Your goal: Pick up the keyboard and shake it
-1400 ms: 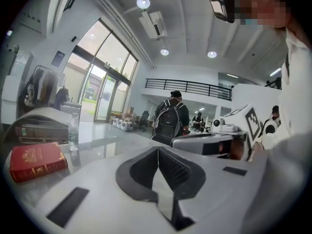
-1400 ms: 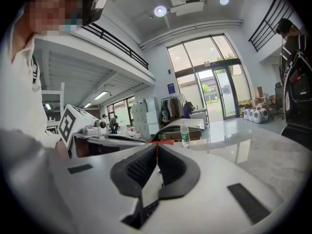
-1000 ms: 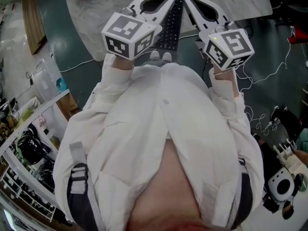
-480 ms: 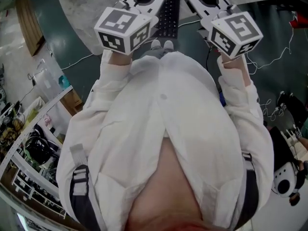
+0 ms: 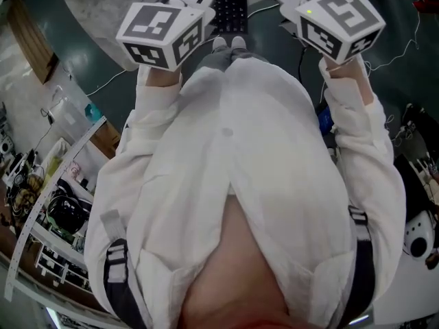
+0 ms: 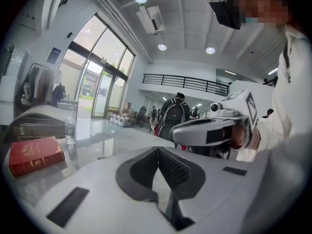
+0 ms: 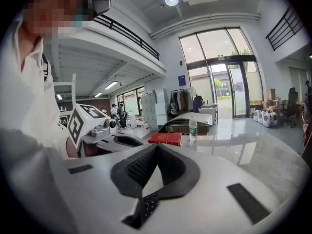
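The black keyboard (image 5: pixel 230 2) hangs on edge between my two grippers, above the floor in front of the person's shoes. In the head view only the marker cubes of the left gripper (image 5: pixel 161 29) and right gripper (image 5: pixel 341 20) show fully; the jaws run off the top edge. In the left gripper view my left gripper (image 6: pixel 168 199) is shut on the keyboard's thin dark edge (image 6: pixel 174 216). The right gripper (image 7: pixel 146 194) is shut on the other end, where a strip of keys (image 7: pixel 146 206) shows between the pads. Each gripper sees the other across the keyboard.
A round marble table (image 5: pixel 103 12) lies ahead, with a red book (image 7: pixel 165 139) and a water bottle (image 7: pixel 193 129) on it. Shelves with gear (image 5: pixel 48 232) stand at lower left. Cables (image 5: pixel 405 53) trail on the floor at right. People stand far back in the hall.
Both grippers and the keyboard have risen toward the head camera. The cubes look larger and sit higher in view, and most of the keyboard has slid past the top edge.
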`<state>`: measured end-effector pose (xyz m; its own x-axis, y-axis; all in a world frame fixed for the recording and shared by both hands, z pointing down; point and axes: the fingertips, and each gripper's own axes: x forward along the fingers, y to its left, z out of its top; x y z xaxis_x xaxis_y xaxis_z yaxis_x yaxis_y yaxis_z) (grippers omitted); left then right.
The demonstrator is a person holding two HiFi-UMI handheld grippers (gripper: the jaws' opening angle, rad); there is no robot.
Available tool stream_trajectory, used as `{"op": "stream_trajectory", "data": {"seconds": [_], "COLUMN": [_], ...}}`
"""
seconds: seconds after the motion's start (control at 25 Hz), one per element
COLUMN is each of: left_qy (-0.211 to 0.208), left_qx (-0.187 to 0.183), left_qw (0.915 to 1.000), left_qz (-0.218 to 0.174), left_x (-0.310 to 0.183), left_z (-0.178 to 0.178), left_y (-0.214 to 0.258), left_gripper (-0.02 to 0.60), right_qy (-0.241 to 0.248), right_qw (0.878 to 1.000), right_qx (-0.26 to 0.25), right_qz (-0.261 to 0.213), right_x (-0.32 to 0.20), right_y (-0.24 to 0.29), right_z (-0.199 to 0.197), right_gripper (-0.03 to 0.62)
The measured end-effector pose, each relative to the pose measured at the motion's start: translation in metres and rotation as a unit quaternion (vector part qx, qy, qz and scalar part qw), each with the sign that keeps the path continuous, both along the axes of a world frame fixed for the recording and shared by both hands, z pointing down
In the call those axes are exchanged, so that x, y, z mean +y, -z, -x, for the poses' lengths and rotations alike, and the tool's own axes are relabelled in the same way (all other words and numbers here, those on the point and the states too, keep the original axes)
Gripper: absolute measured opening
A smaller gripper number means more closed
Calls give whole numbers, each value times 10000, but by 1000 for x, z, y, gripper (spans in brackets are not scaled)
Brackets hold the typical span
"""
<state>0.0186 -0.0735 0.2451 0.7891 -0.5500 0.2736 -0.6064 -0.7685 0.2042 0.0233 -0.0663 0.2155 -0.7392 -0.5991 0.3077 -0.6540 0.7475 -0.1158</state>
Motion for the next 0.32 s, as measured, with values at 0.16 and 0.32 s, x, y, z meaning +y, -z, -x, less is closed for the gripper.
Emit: {"op": "stream_trajectory", "data": {"seconds": [0.16,0.32], "left_qy": [42,11], "left_qx": [0,-32], "left_qw": [10000,10000], "left_qz": [50,35], "left_x": [-2,-3], "left_z": [6,6], "left_y": [-4,-5], "left_gripper": [14,14], "right_qy": [26,88], "right_qw": [10000,9997], "right_qx": [75,244], "right_qz": [-24,-17], "right_x": [-2,-2], "right_y": [-1,-4], "right_z": [3,1], "right_gripper": [28,28]}}
